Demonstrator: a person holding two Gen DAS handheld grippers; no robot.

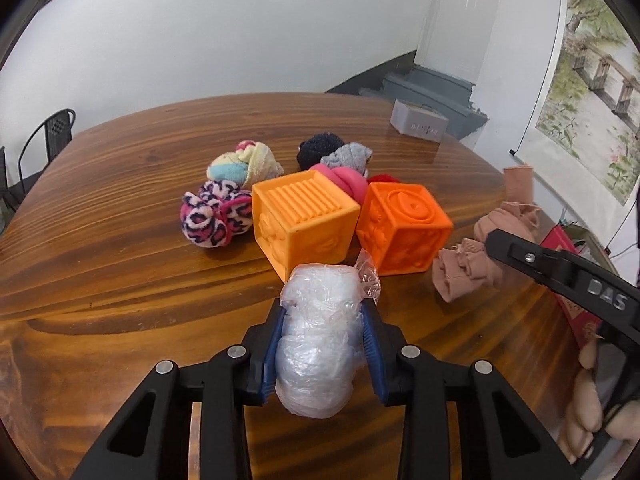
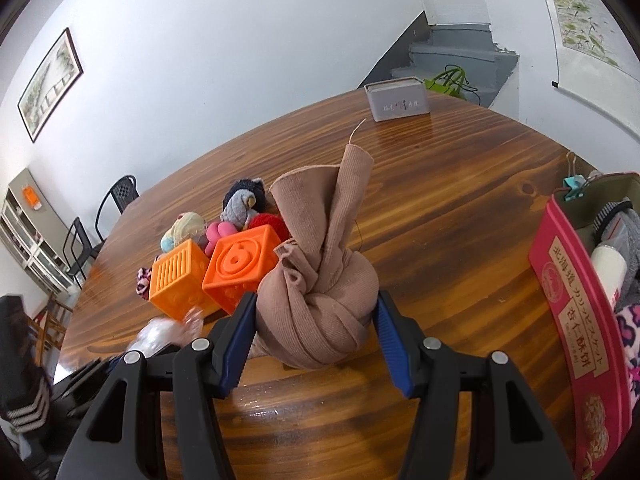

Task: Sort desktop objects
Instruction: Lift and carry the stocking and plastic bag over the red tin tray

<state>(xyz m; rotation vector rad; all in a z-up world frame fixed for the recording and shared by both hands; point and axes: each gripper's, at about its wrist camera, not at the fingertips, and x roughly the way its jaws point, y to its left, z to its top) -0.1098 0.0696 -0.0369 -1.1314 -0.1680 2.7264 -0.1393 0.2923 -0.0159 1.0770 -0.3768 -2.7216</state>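
Socks and soft toy blocks crowd the middle of the desk (image 1: pixel 120 168), and we have both tools loaded. From the left wrist, our left gripper (image 1: pixel 323 344) is clamped on a plastic-wrapped bundle (image 1: pixel 316 340), blue pads (image 1: pixel 370 336) pressing both flanks, held over the near edge. Film like that looks slippery and crinkly, light in the hand, so we judge a squeeze across its widest part is safest. Beyond it sit the yellow-orange block (image 1: pixel 304 220) and the darker orange block (image 1: pixel 400 228), touching the sock pile; the leopard-print sock ball (image 1: pixel 214 220) lies just left of them.

Over to the right wrist: our right gripper (image 2: pixel 316 320) closes on the knotted tan sock (image 2: pixel 320 304), the left pad pressed in, the right pad just at the fabric's edge. It's soft, springy, surely light; grip the fat knot, not the loose tails poking up. At the desk's right edge stands the red box (image 2: pixel 576 320), socks already inside, likely where this one goes. A grey box (image 2: pixel 398 104) waits at the far edge.
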